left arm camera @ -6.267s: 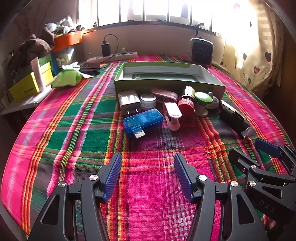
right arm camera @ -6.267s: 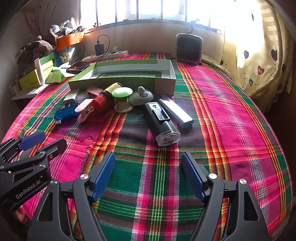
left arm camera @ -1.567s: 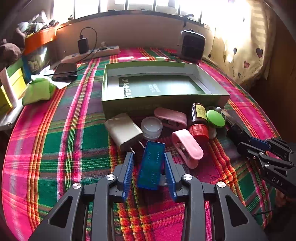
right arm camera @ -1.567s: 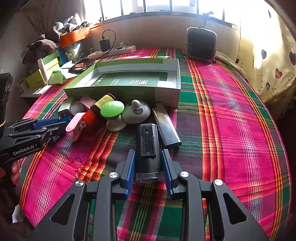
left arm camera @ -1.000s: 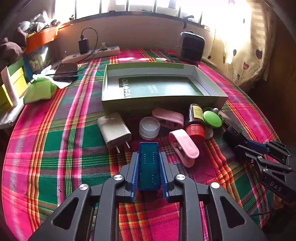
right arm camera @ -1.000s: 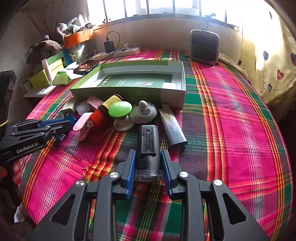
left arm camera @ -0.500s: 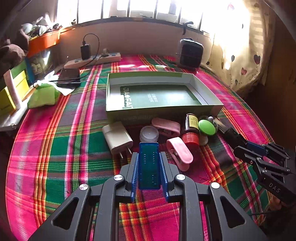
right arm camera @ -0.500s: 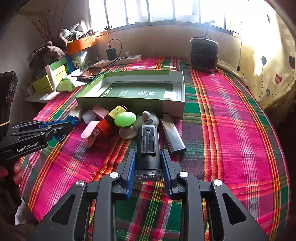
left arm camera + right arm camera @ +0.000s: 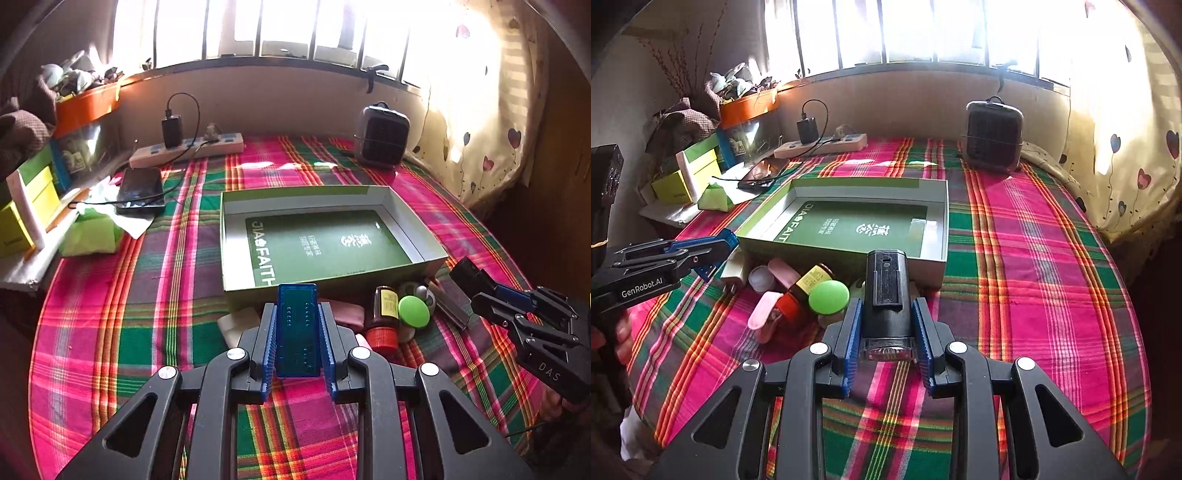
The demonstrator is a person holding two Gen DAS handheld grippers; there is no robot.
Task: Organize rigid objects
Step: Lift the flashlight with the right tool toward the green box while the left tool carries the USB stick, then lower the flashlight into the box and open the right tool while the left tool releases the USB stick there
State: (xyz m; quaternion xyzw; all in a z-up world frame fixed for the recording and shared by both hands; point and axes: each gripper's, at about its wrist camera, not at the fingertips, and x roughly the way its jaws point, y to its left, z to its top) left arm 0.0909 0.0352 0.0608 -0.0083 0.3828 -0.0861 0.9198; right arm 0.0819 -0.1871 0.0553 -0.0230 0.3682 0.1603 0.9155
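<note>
Reading "FAITH" inside green box (image 9: pixel 424 258), "GenRobot.AI" on left hand-held gripper (image 9: pixel 713 245)

Two grippers: the left gripper (image 9: pixel 297 345) and the right gripper (image 9: pixel 888 332). One blue USB device (image 9: pixel 297 328), one black flashlight (image 9: pixel 886 291), one green box (image 9: pixel 940 236), two pink clips (image 9: pixel 762 314), one red-capped bottle (image 9: pixel 803 290), one white charger (image 9: pixel 733 271), one silver bar (image 9: pixel 448 308).

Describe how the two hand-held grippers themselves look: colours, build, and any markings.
Both share one design: black plastic frames with triangular cut-outs, silver screws at the joints, and blue ribbed finger pads. The left hand-held gripper shows white "GenRobot.AI" lettering on its side in the right wrist view. The right hand-held gripper shows "DAS" on its side in the left wrist view. No sleeves are visible.
</note>
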